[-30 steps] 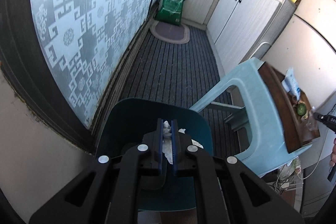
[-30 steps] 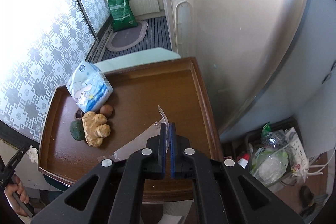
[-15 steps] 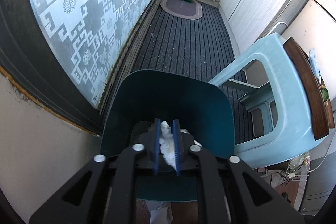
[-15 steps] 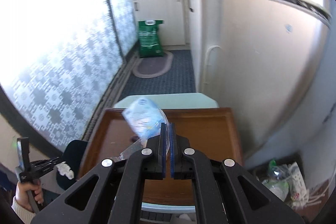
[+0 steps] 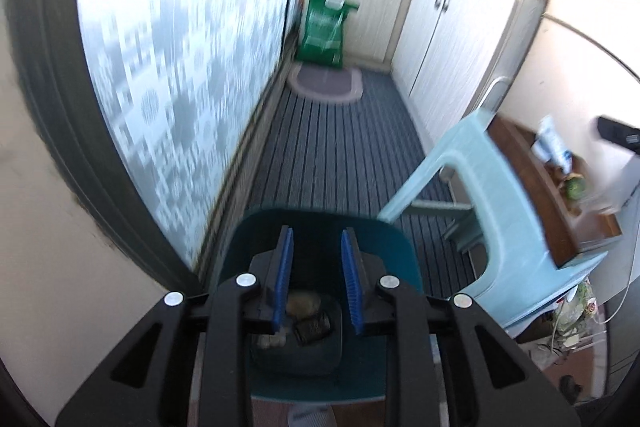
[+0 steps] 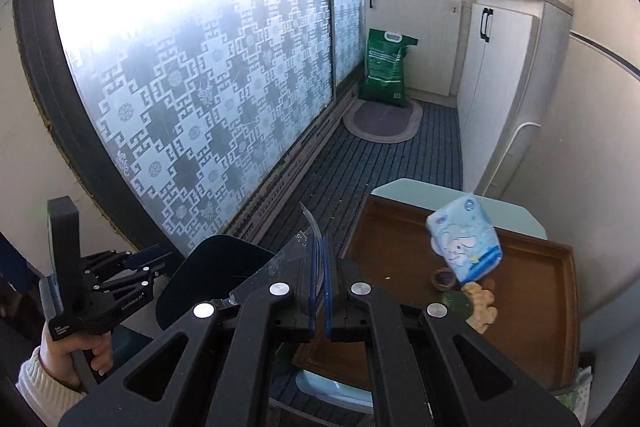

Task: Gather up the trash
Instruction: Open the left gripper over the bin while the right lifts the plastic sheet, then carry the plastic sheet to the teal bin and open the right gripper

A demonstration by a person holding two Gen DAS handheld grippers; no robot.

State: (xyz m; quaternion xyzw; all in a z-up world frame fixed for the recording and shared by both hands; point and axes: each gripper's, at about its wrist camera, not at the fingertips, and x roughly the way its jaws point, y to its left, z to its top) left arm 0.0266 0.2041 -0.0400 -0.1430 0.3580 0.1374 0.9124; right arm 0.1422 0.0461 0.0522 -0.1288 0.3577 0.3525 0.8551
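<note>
Left gripper (image 5: 316, 267): jaws have just been opening, nothing between pads; poised above dark teal trash bin (image 5: 394, 247), scraps visible at bin bottom

Right gripper (image 6: 320, 287): closed on clear plastic film (image 6: 308, 227), sheet edge pinched, remainder projecting toward bin, beyond left edge of brown tray (image 6: 532, 267)

Film handling (judged): very light, thin, springy, slippery; pinch near edge, firm grip; may cling to pads on release

Tissue pack (image 6: 464, 247), ginger (image 6: 480, 307) on tray
</note>
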